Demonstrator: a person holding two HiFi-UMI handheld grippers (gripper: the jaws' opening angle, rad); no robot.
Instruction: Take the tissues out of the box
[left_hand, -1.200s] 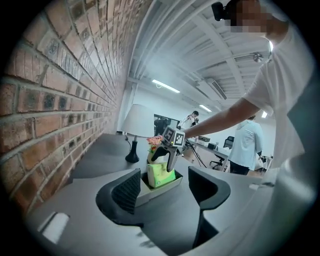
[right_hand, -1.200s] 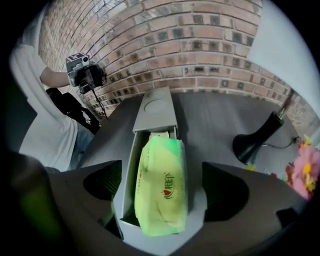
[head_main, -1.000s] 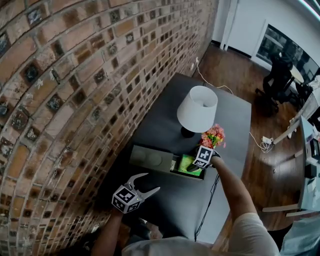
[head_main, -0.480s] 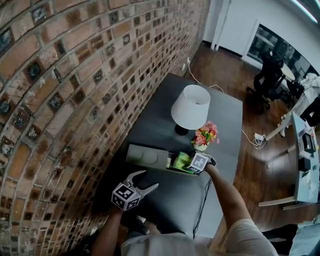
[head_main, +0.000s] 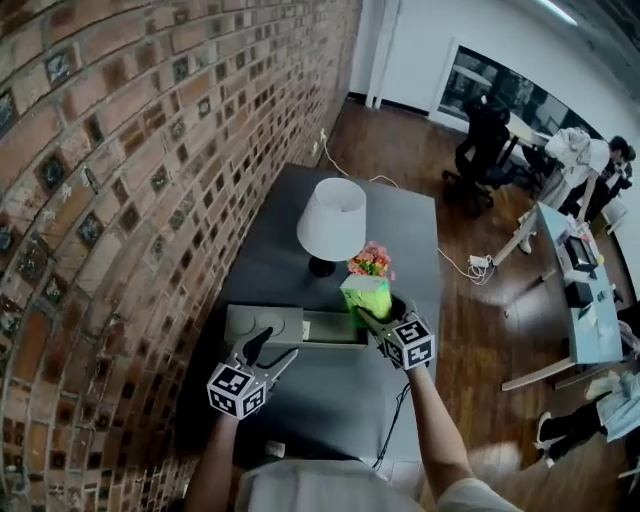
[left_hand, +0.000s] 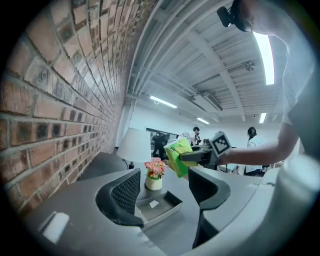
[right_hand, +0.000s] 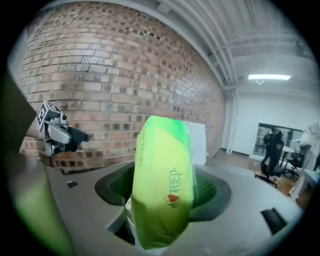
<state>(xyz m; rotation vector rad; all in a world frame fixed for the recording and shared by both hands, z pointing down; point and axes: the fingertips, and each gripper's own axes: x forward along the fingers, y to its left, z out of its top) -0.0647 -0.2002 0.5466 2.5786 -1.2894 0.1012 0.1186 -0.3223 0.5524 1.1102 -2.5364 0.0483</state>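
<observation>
A green tissue pack (head_main: 365, 296) hangs in the air above the table, with my right gripper (head_main: 368, 318) shut on its lower part. In the right gripper view the pack (right_hand: 165, 185) stands upright between the two dark jaws and hides their pads. The grey box (head_main: 262, 325) lies below on the dark table, its drawer part (left_hand: 165, 216) pulled out with a small white scrap in it. My left gripper (head_main: 268, 348) stands open near the box's left half, nothing between its fingers. From the left gripper view (left_hand: 162, 192) the pack (left_hand: 176, 155) shows ahead and above the drawer.
A white lamp (head_main: 332, 220) and a small pot of pink flowers (head_main: 371, 262) stand just behind the box. A brick wall (head_main: 120, 200) runs along the left. A black cable (head_main: 400, 410) crosses the table's near right side. People sit at desks far right.
My right gripper has closed on the green pack inside the box and lifted it up and out. The left gripper has stayed about where it was, still open.
</observation>
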